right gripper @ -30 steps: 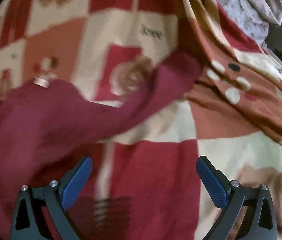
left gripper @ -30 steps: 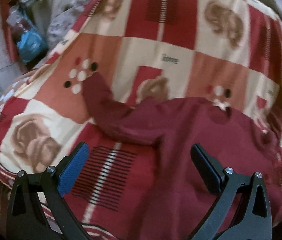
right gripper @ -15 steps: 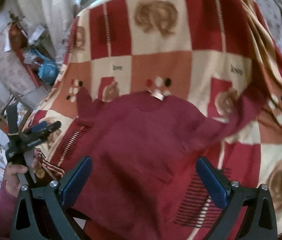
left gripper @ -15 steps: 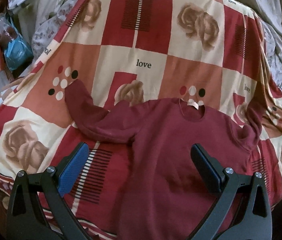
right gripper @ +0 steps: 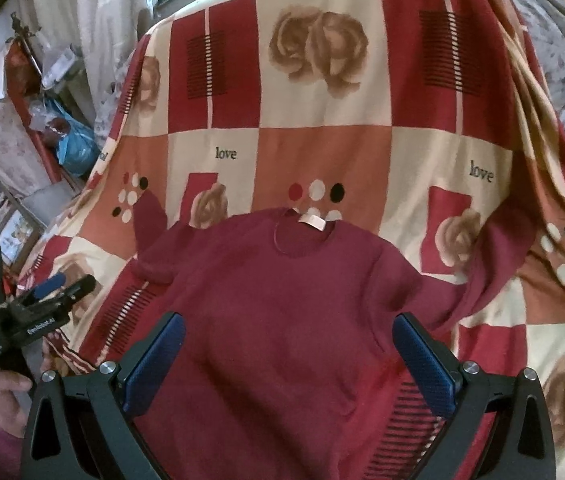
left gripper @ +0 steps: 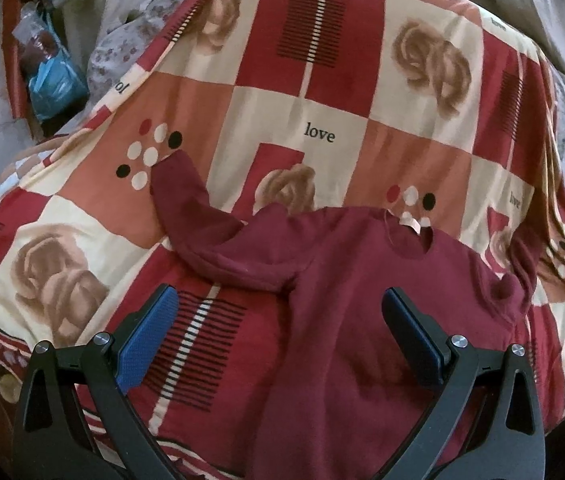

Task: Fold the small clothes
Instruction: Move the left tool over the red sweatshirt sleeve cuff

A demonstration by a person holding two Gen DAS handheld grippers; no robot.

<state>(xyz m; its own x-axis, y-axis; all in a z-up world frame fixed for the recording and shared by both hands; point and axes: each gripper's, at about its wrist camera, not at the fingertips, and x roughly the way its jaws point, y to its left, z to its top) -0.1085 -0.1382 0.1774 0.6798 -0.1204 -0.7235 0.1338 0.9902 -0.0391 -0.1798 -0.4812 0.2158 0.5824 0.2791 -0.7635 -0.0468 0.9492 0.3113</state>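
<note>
Sweater (right gripper: pixel 282 312): lies flat, front up, on the blanket (right gripper: pixel 322 152), collar at 12 o'clock, sleeves out toward 10 and 3 o'clock.
Left gripper (left gripper: pixel 278 332): jaws wide apart, holding nothing, above the sweater's left edge.
Right gripper (right gripper: pixel 288 354): jaws apart, empty, over the chest.
Risk: the blanket is soft and loose; a low pinch could catch it with the sweater and drag both.
Risk, sleeve: the right sleeve (right gripper: pixel 494 264) drapes into a blanket fold, so a fold could come out crooked.
Views: only the right view shows the whole left gripper, with the hand (right gripper: pixel 6 396) at 8 o'clock; the left view shows the left sleeve (left gripper: pixel 186 208) fully.
</note>
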